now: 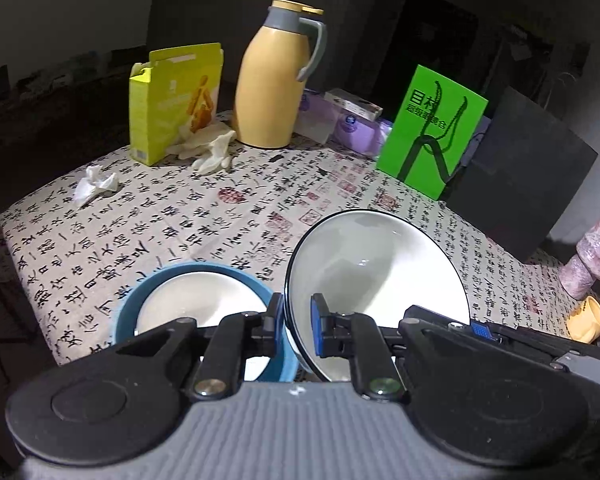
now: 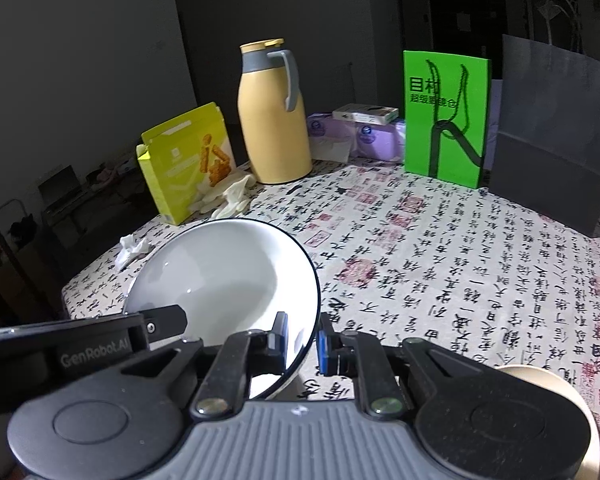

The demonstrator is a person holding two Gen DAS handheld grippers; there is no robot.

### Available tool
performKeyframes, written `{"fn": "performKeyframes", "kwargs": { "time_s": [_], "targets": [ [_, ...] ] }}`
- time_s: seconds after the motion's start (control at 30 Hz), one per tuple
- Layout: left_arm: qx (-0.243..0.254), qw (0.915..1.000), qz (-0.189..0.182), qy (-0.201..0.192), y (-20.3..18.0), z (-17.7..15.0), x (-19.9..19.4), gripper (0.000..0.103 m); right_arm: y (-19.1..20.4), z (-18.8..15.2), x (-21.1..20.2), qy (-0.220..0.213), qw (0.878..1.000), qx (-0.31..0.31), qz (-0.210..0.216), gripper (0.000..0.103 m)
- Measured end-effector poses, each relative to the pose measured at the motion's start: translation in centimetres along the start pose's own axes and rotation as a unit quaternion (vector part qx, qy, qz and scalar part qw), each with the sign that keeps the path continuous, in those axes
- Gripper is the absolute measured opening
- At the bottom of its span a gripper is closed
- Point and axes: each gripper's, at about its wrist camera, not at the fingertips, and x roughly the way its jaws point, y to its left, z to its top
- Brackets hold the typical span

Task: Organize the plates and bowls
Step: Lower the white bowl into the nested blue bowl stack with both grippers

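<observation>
A white bowl with a dark rim (image 1: 374, 276) is held tilted above the table by both grippers. My left gripper (image 1: 298, 326) is shut on its left rim. My right gripper (image 2: 302, 342) is shut on its right rim; the bowl (image 2: 224, 280) fills the left of the right wrist view, where the left gripper's body (image 2: 80, 340) also shows. A blue-rimmed plate with a white centre (image 1: 198, 304) lies on the tablecloth just left of and below the bowl.
At the table's back stand a yellow box (image 1: 172, 104), a yellow thermos jug (image 1: 276, 80), purple packs (image 1: 352, 124), a green bag (image 1: 432, 132) and a dark bag (image 1: 520, 176). Crumpled tissue (image 1: 94, 186) lies far left. A pink vase (image 1: 596, 256) and yellow cup (image 1: 586, 320) sit right.
</observation>
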Motion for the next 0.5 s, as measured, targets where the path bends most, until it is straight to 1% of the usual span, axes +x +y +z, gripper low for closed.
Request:
{"fn": "performKeyframes", "kwargs": {
  "time_s": [0.5],
  "targets": [
    [-0.02,0.9996,0.021,0.002,3.5,0.0,0.1,0.014,3.2,-0.2,2.0,0.018,0.999,-0.018,0.021,0.014]
  ]
}}
